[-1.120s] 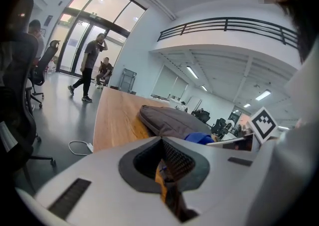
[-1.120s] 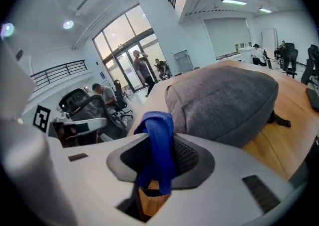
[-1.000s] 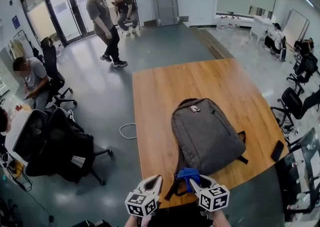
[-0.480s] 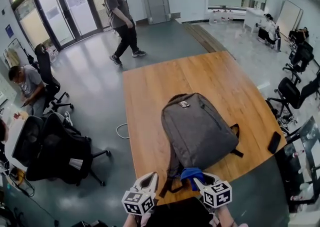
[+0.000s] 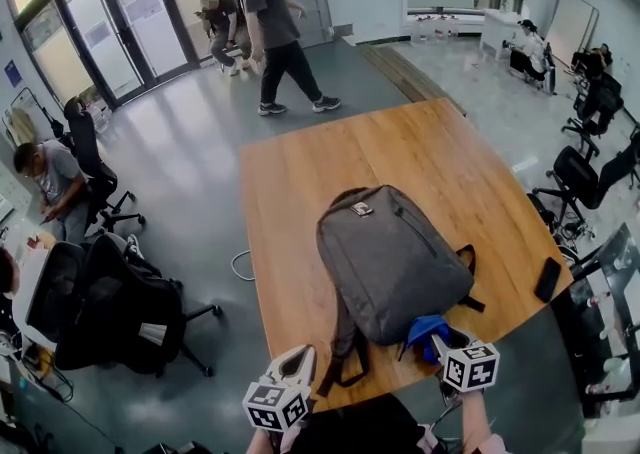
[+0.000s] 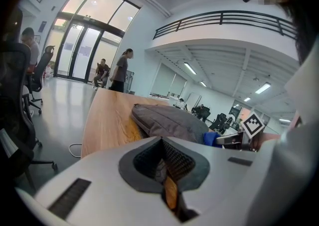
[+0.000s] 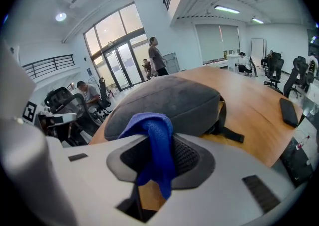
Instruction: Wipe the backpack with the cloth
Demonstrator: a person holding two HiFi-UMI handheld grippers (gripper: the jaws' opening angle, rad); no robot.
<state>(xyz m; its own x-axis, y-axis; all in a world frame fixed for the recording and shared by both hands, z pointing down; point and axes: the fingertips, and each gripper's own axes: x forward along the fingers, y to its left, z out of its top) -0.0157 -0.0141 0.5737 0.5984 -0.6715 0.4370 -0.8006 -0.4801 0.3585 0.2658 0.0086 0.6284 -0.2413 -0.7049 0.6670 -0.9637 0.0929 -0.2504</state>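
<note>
Since the earlier frame the right gripper (image 5: pixel 441 342) has gone to the right along the near end of the grey fabric backpack (image 5: pixel 390 262), and it is now at the near right corner of it. Its jaws are clenched on a blue soft cloth (image 5: pixel 425 329). In the right gripper view the cloth comes out from between the jaws, one fold hanging down and the other bulging toward the backpack. In the head view the cloth lies against the backpack's corner, but whether it presses on the fabric cannot be told.

The left gripper (image 5: pixel 302 356) is almost at the same place as before, at the near edge of the wooden bench (image 5: pixel 300 182), just beside the dark shoulder strap (image 5: pixel 345 367) that loops out of the backpack. Its jaws are pressed together with nothing between them.

The backpack lies flat on the near half of the bench, with its top handle pointing away from the person and a small patch (image 5: pixel 361 209) near this top. A dark flat phone (image 5: pixel 547 280) lies near the bench's right edge, apart from the backpack.

The walking person (image 5: pixel 280 32) has also moved to the right across the grey floor beyond the bench. Another person (image 5: pixel 216 17) sits by the glass doors. Black office chairs (image 5: pixel 110 302) stand at the left, and a white cable (image 5: pixel 240 264) lies on the floor beside the bench.
</note>
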